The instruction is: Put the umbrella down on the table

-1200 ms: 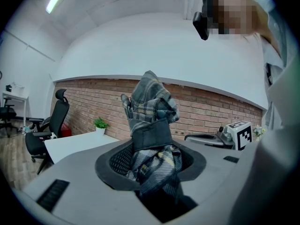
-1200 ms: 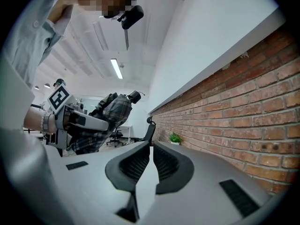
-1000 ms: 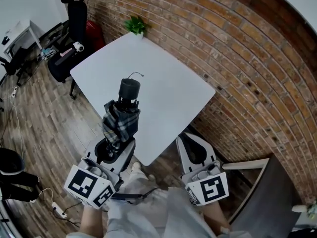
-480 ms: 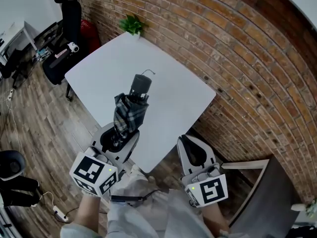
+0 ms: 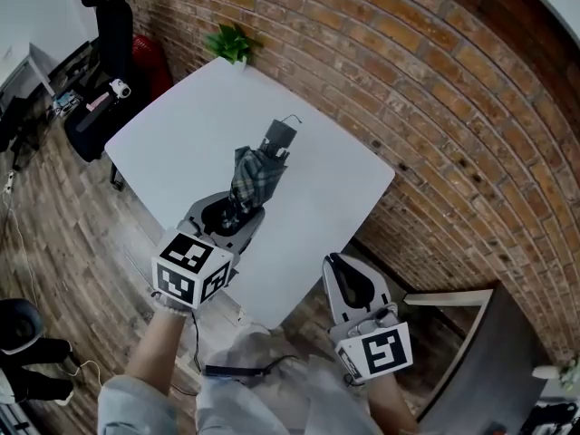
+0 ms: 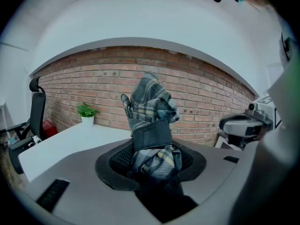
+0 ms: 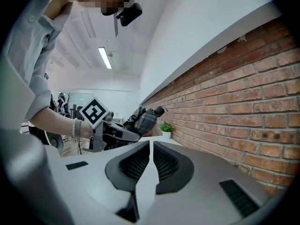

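Above the table (image 5: 335, 161), left hand-held gripper (image 5: 228, 217) clamps the umbrella (image 5: 256, 175), jaws half-spread.

Plaid folded fabric umbrella (image 5: 254, 178), plain white square table (image 5: 181, 143)
Its checks run dark grey and blue-grey with pale yellow lines; the handle (image 5: 278, 137) is black.

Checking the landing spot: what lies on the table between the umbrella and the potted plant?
Nothing: the head view shows only bare white table between the folded plaid umbrella and the potted plant.
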